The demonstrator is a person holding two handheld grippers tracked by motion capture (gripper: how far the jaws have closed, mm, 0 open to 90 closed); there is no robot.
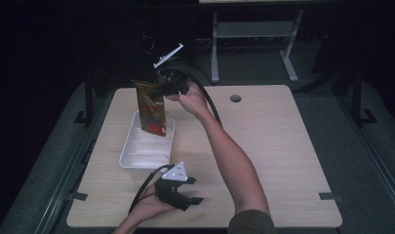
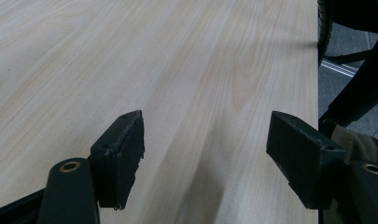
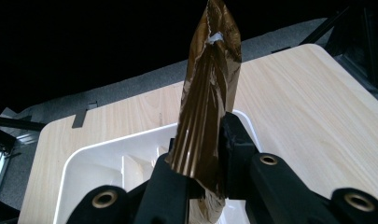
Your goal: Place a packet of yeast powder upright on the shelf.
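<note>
Dark surroundings ring a pale wooden table (image 1: 263,141), and over its far left part the right claw (image 1: 158,91) is pressed together on the upper end of a brown foil pouch (image 1: 151,109), pinching the crinkled foil between its black jaws, as the right gripper view shows up close (image 3: 207,116). From that grip the pouch hangs upright with its lower end down in the far compartment of a white divided tray (image 1: 129,158) resting on the table. Nearer the person, the left claw (image 1: 192,190) sits low over the front edge of the table with its jaws spread wide and nothing but bare wood between them.
</note>
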